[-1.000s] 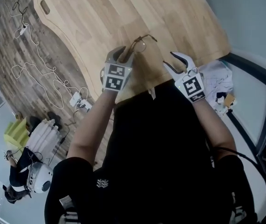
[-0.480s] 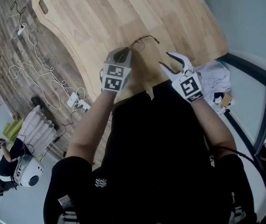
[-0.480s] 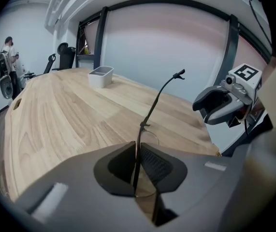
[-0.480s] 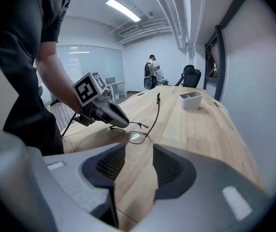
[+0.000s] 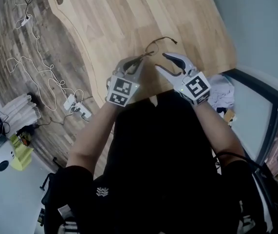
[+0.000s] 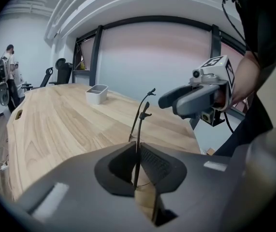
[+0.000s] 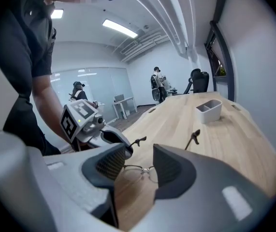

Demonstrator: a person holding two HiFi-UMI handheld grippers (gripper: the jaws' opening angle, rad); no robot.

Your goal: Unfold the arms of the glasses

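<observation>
— While the left hand-held gripper (image 5: 135, 62) has just been closing its jaws, what do they catch?
— The glasses (image 6: 138, 124), pinched by the thin frame and held above the tabletop (image 5: 129, 13).
— And the right hand-held gripper (image 5: 161, 61)?
— Spread wide, empty, just beside the glasses. The frame is being steadied, I judge. Next, catch one arm tip (image 7: 196, 136) and swing it outward gently.

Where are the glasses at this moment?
Head view, centre: the glasses are over the wooden table, gripped by the left tongs, beside the open right tongs.
</observation>
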